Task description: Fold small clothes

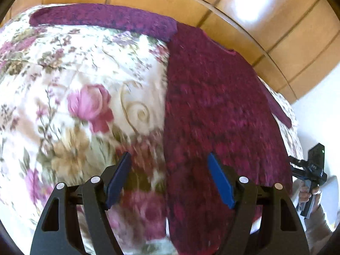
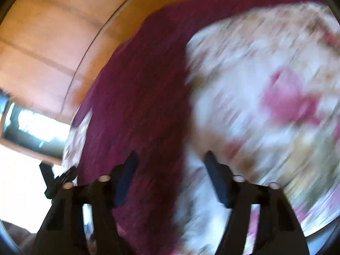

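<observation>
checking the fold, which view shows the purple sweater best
The left wrist view: the purple sweater lies fairly sharp on the floral bedspread, one sleeve stretched out along the top. The right wrist view shows it only motion-blurred.

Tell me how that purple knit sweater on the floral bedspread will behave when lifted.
The sweater is likely floppy: it lies flat, following the bedspread. Its fuzzy knit probably grips rather than slides. The outstretched sleeve would likely dangle.
</observation>
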